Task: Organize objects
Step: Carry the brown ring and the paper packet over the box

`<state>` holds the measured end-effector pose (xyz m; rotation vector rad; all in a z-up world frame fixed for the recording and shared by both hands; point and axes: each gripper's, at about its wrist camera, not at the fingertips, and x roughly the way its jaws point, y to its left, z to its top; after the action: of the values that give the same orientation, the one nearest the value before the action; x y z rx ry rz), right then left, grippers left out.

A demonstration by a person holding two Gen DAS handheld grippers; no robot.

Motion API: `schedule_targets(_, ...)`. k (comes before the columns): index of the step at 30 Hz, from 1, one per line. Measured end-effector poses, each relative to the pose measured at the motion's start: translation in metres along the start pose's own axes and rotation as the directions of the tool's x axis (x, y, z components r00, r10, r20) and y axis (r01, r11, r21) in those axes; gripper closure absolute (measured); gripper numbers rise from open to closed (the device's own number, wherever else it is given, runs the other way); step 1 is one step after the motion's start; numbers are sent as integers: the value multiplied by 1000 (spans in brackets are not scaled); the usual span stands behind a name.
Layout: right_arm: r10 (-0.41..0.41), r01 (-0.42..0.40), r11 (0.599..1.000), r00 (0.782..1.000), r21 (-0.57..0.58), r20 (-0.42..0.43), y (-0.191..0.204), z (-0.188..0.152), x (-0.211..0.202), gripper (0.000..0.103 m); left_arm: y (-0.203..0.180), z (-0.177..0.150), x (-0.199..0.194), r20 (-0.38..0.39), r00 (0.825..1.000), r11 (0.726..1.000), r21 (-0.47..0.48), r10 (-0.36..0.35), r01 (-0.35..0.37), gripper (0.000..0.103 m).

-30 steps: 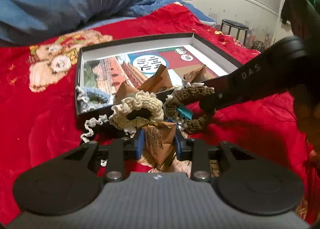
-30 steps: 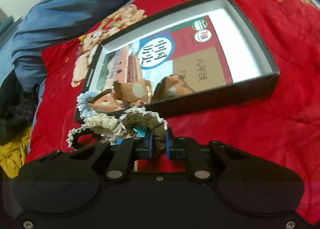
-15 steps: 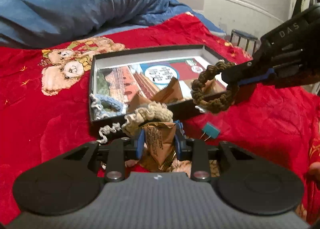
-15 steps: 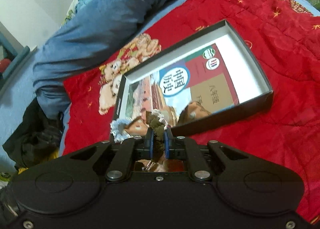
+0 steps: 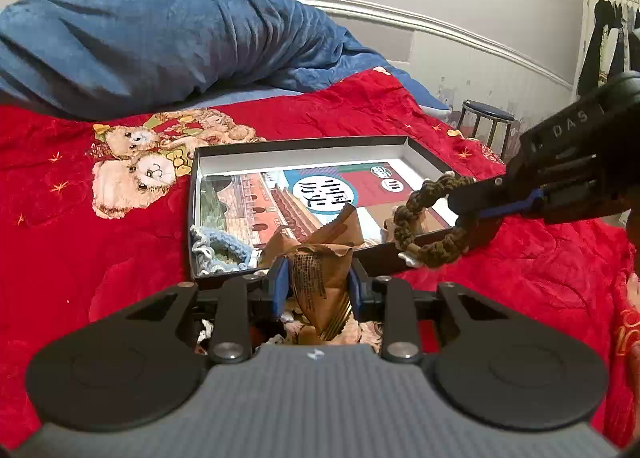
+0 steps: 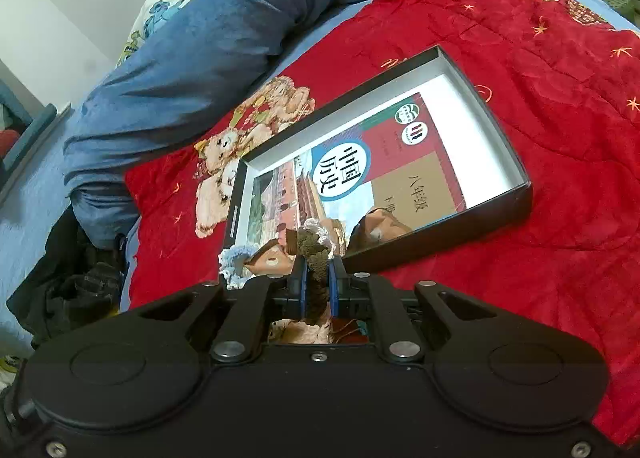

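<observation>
My left gripper [image 5: 318, 278] is shut on a brown paper packet [image 5: 320, 282], held just before the near wall of a black box [image 5: 196, 217]. Inside the box lie a history book [image 5: 320, 189], more brown packets [image 5: 336, 225] and a blue crocheted scrunchie [image 5: 218, 248]. My right gripper [image 5: 466, 209] comes in from the right, shut on an olive-brown crocheted scrunchie [image 5: 432, 225] that hangs over the box's near right corner. In the right wrist view that scrunchie [image 6: 316, 258] sits pinched between the fingers of the right gripper [image 6: 317, 278], with the box [image 6: 440, 217] and book [image 6: 360, 161] beyond.
The box rests on a red quilt [image 5: 100, 238] with a teddy-bear print. A rolled blue blanket [image 5: 160, 45] lies behind it. A dark stool [image 5: 486, 117] and hanging clothes [image 5: 608, 41] stand at the right. Dark clothing [image 6: 68, 282] is heaped off the quilt's left side.
My right gripper has lifted the olive-brown scrunchie off the pile in front of the box, up over its near right corner. My left gripper has tilted up, still on the packet.
</observation>
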<state>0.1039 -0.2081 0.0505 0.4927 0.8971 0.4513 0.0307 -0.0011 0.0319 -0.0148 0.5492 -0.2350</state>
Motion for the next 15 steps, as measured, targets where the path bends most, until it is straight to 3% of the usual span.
schedule_targets(6,8,-8,1000,1000,-5,19,3,2,-3,92,0,1,4,-10,1000,1000,1,6,-6,68)
schedule_targets(15,32,-28,994,999,-103,34,24,1,-6,92,4,4,5,-6,1000,1000,-23,5,-5,68)
